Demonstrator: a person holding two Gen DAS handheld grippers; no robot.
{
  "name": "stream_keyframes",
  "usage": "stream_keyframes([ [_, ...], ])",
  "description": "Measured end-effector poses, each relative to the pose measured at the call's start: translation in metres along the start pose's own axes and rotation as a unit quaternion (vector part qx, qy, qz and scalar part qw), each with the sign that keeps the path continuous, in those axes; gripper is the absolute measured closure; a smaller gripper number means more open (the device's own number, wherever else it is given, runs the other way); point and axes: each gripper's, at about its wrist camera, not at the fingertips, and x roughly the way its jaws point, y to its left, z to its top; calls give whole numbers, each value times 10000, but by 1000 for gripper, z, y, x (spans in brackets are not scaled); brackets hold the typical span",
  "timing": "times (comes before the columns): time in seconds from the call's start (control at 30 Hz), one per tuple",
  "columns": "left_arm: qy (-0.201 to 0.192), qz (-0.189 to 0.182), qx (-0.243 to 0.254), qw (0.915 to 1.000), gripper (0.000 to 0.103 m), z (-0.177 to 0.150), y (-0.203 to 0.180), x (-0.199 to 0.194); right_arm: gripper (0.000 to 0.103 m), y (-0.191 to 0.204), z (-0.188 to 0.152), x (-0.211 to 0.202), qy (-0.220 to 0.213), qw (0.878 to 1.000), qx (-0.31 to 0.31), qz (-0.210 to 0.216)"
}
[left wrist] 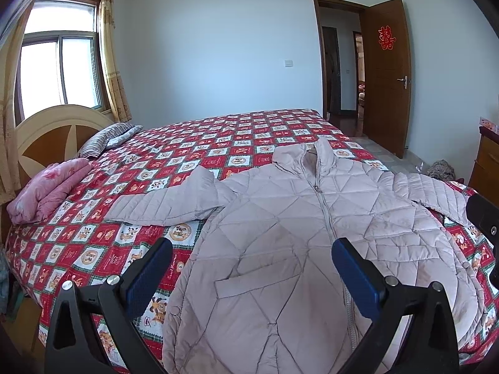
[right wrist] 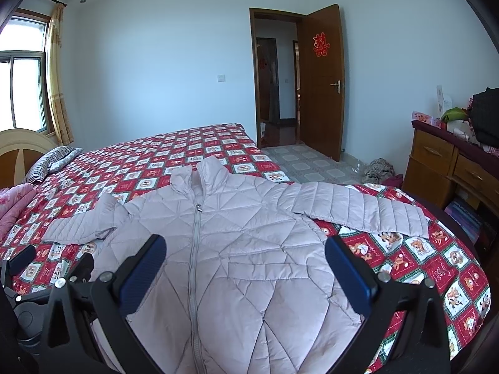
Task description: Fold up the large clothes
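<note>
Evidently both tools are poised for a first grasp rather than holding anything. The left gripper (left wrist: 251, 268) hangs with its blue pads spread wide, empty and touching nothing, and between its fingers lies the lower front of the quilted jacket (left wrist: 280, 233). The right gripper (right wrist: 244, 266) is likewise released and free of cloth, framing the same garment from a little further to the right; the left tool's black body shows at the lower left of the right wrist view.

Ahead of both grippers the jacket lies face up and zipped, collar furthest away, hem nearest. It is spread flat, I judge, so that its edges can be picked cleanly for folding. Beyond and left of the left gripper, the left sleeve (left wrist: 162, 208) lies bent outward; beyond and right of the right gripper, the right sleeve (right wrist: 358, 210) stretches straight out, so no fold looks made yet.

Under it all is the red patterned bedspread (left wrist: 93, 249). Well off to the far left sit a folded pink blanket (left wrist: 50, 190) and a striped pillow (left wrist: 106, 138).
</note>
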Motion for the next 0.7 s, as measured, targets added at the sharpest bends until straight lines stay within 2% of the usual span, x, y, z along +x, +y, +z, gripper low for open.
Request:
stream_keyframes([
  [0.7,19,5,-39,10000,1,1,3,1,0,0,1,0,12,10000,13,2],
])
